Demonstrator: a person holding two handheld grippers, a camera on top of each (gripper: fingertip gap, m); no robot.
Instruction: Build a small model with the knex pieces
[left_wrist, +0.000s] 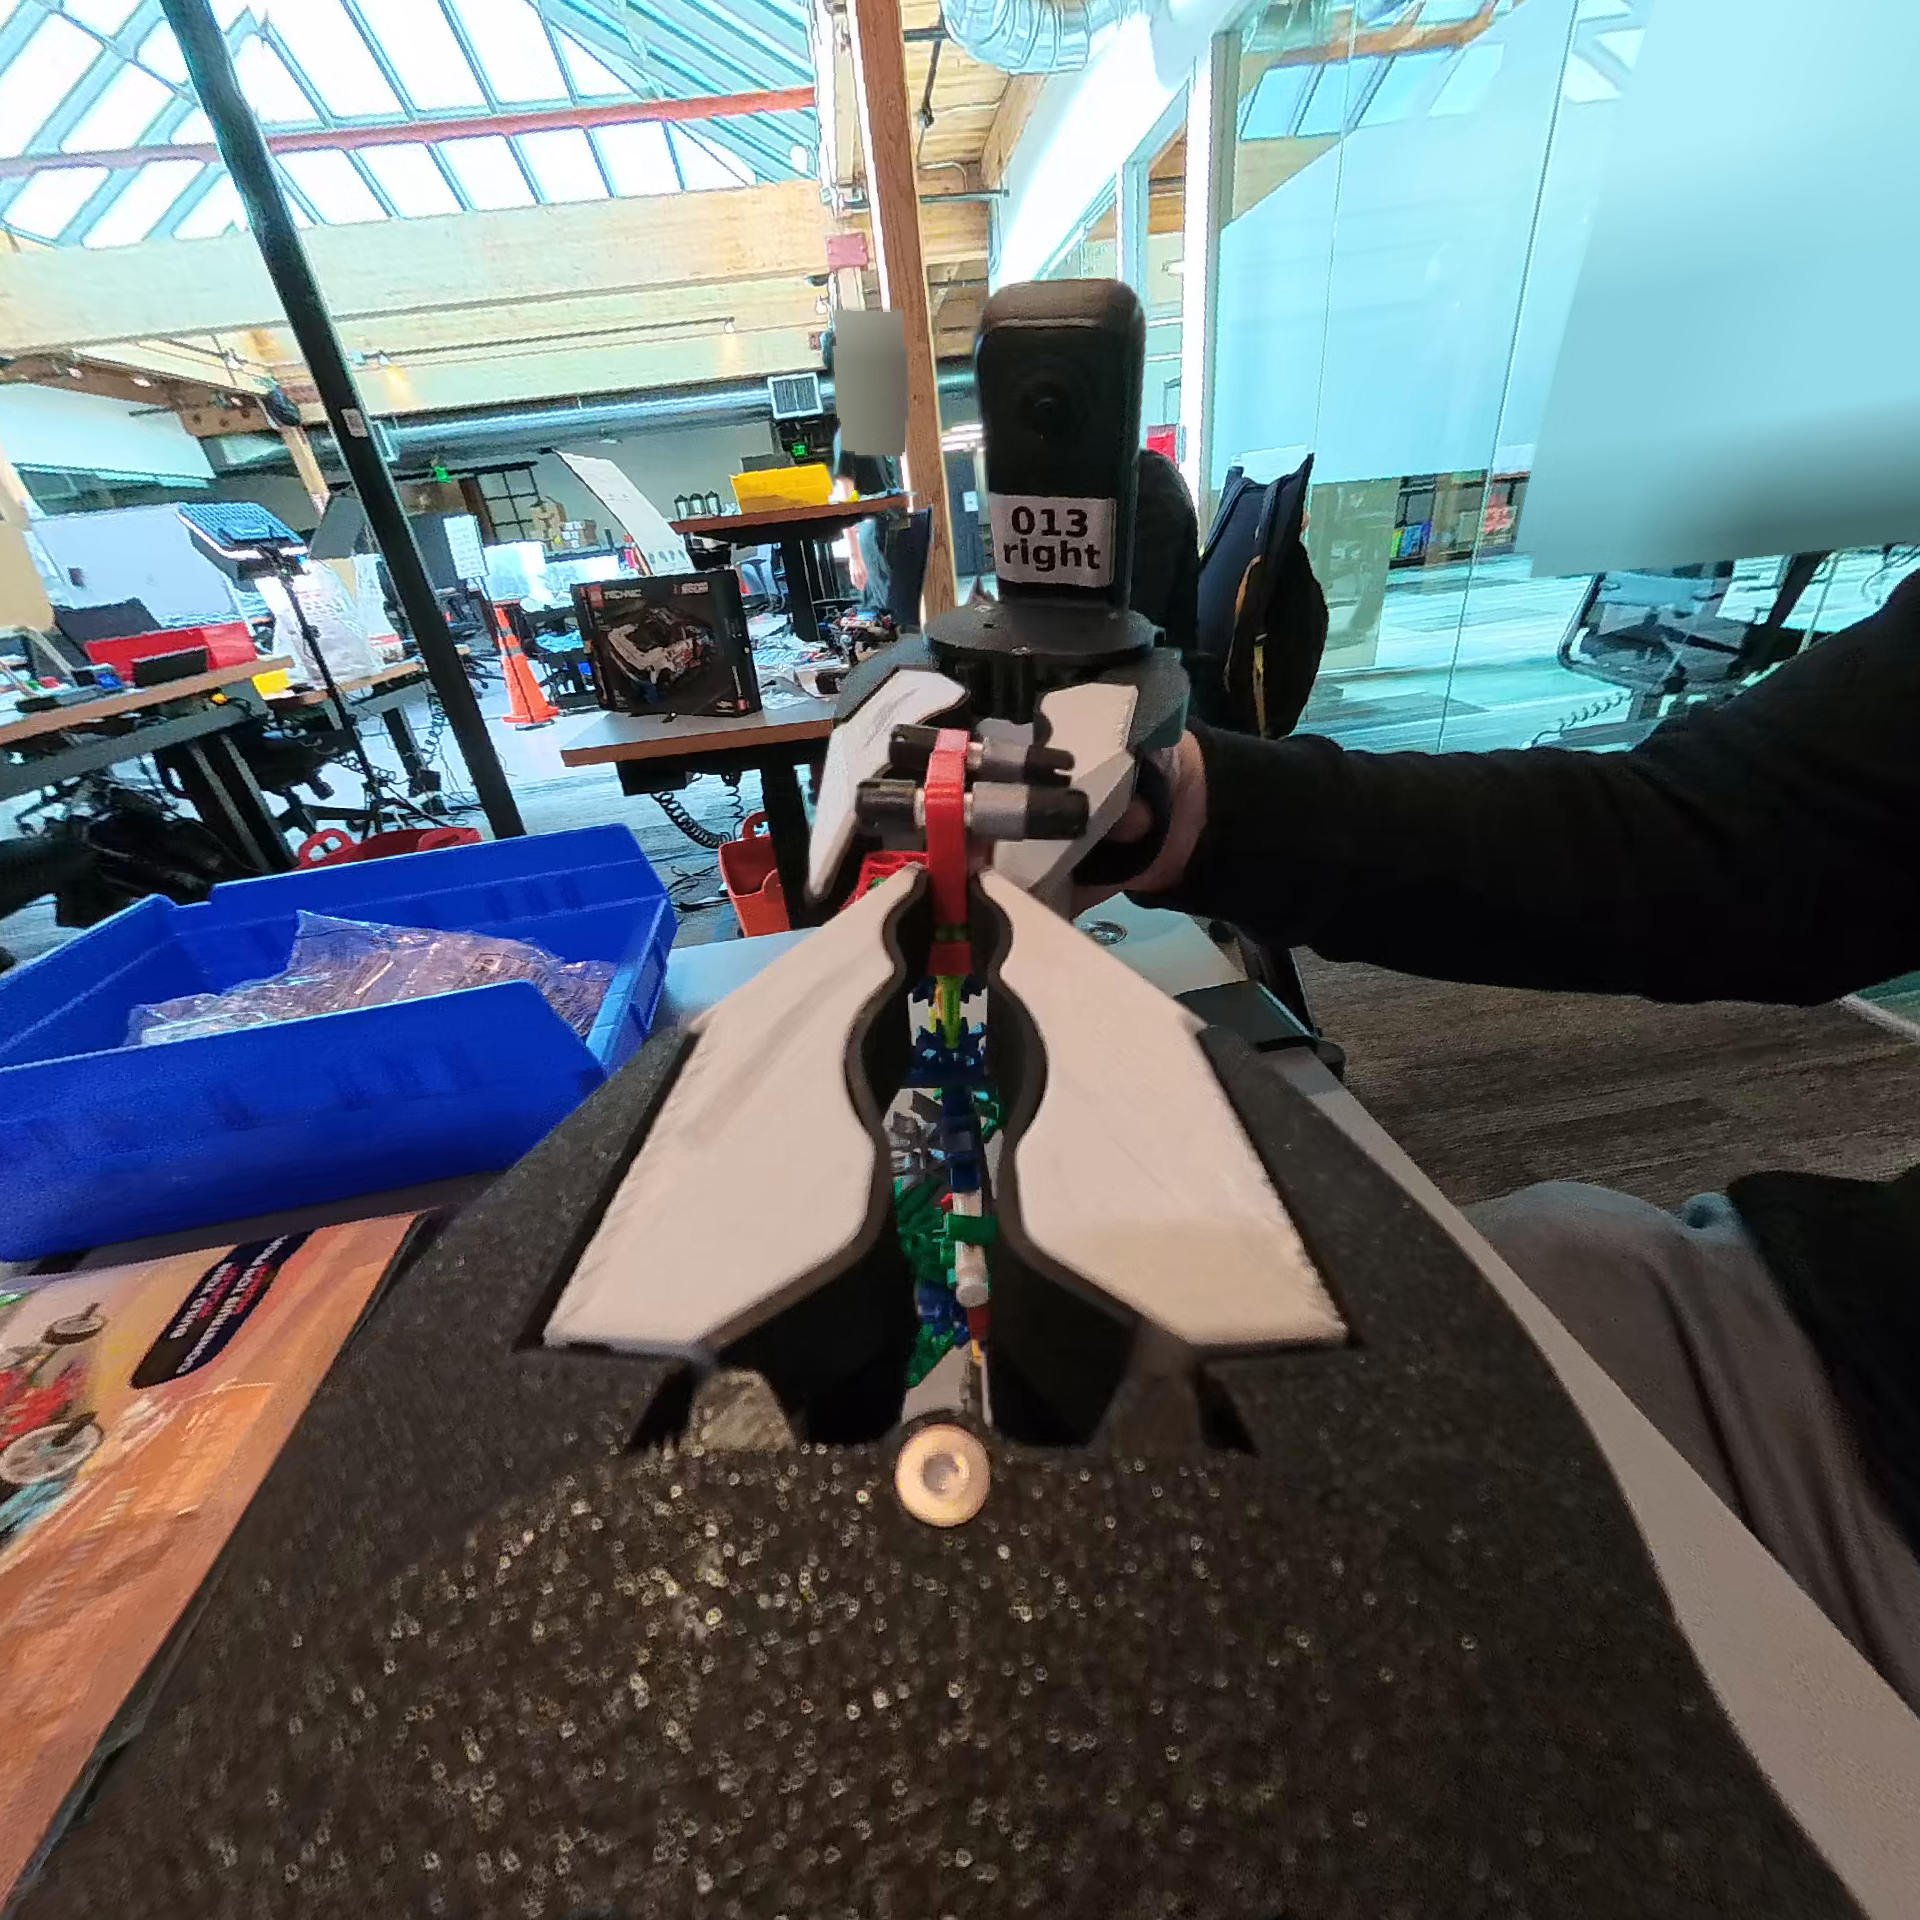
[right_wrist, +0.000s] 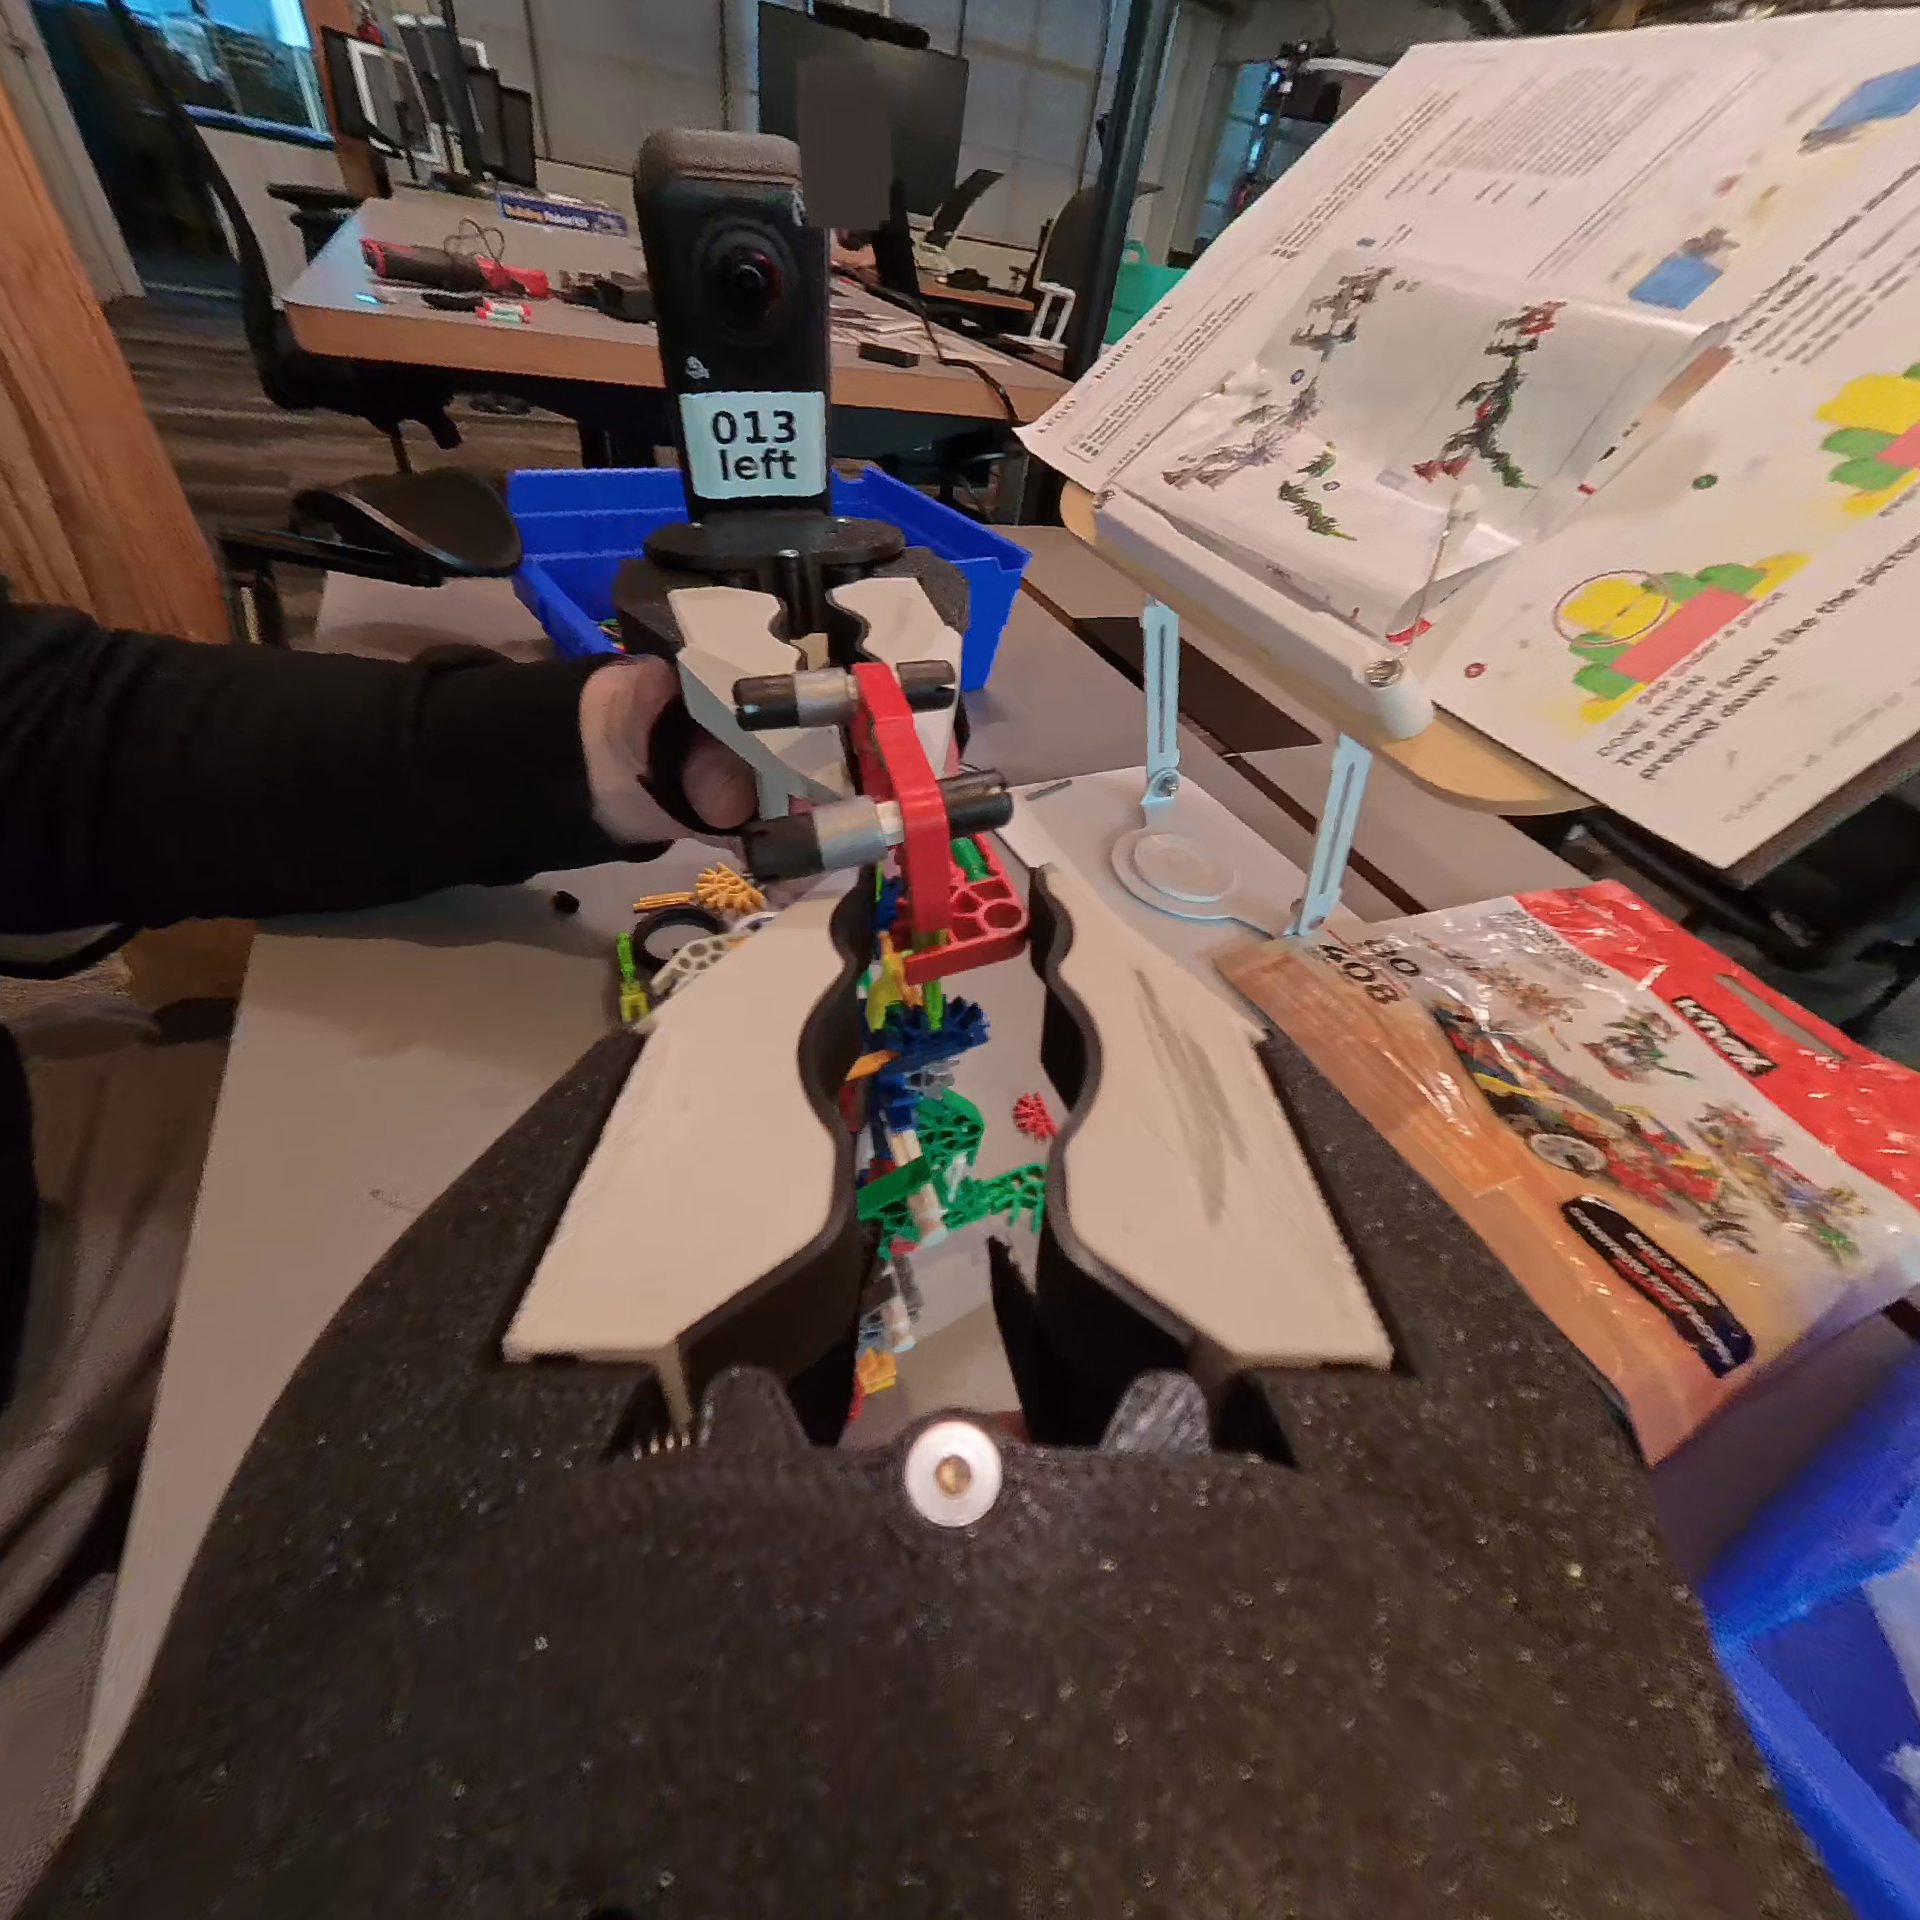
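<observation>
Two claws meet on a multicoloured toy model held above a grey surface.

The rod-and-connector model (right_wrist: 914, 1101), topped by a red arm (left_wrist: 945, 831) carrying two grey-and-black cross rods, runs lengthwise between the facing claws, its long axis in line with both. The left claw (left_wrist: 951, 914) is pressed together, pinching the red arm's base. The right claw (right_wrist: 940, 935), narrowly parted, brackets the red piece; whether it grips cannot be told. Loose parts (right_wrist: 686, 935) lie on the surface (right_wrist: 343, 1091) below; a blue bin (left_wrist: 312, 1091) sits beside, an instruction stand (right_wrist: 1455, 436) behind.
</observation>
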